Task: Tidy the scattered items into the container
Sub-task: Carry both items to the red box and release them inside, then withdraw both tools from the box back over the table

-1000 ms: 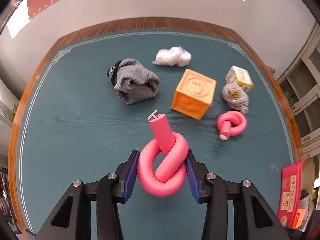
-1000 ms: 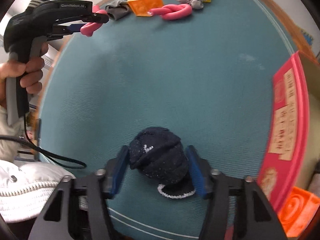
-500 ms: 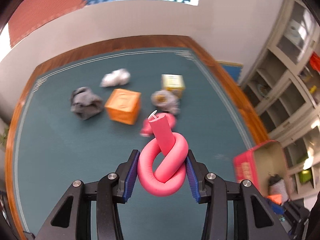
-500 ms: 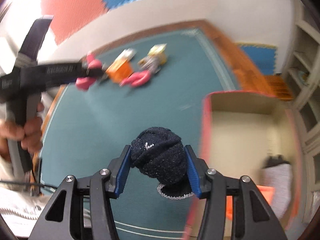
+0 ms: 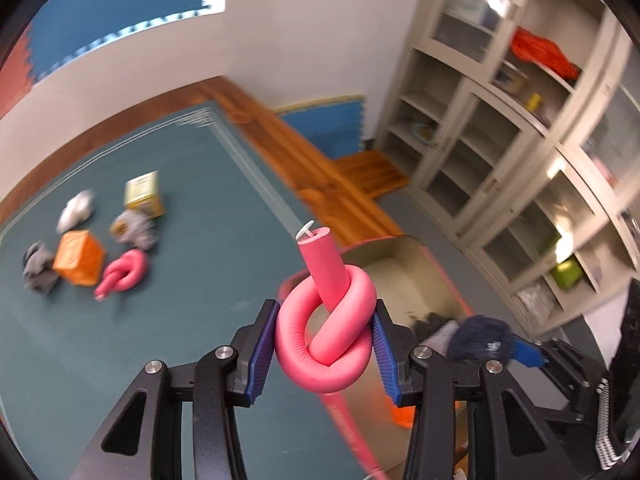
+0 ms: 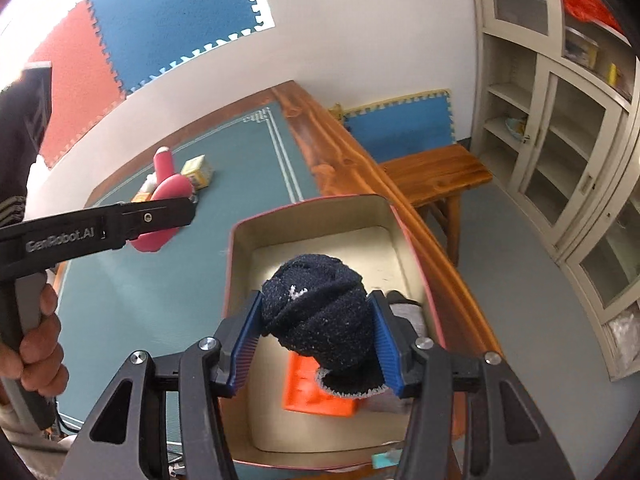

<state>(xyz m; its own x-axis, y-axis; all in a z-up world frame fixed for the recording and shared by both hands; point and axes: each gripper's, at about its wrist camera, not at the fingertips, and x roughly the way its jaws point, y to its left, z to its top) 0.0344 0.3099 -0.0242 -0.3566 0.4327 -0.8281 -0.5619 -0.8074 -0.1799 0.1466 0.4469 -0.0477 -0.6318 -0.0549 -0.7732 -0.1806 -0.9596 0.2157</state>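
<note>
Right gripper (image 6: 318, 340), its jaws opening yet pads still touching the navy sock ball (image 6: 320, 316), hangs over the pink-rimmed container (image 6: 236, 248) at the table's right edge for dropping. Left gripper (image 5: 326, 350) clenches the knotted pink foam tube (image 5: 326, 332) beside that rim, evidently queued next.

A white wall (image 6: 360, 40) hung with blue and red foam mats (image 6: 176, 20) is flanked by cream glass-door cabinets (image 6: 560, 140), with a wooden bench (image 6: 436, 176) set on grey floor (image 6: 540, 280).
</note>
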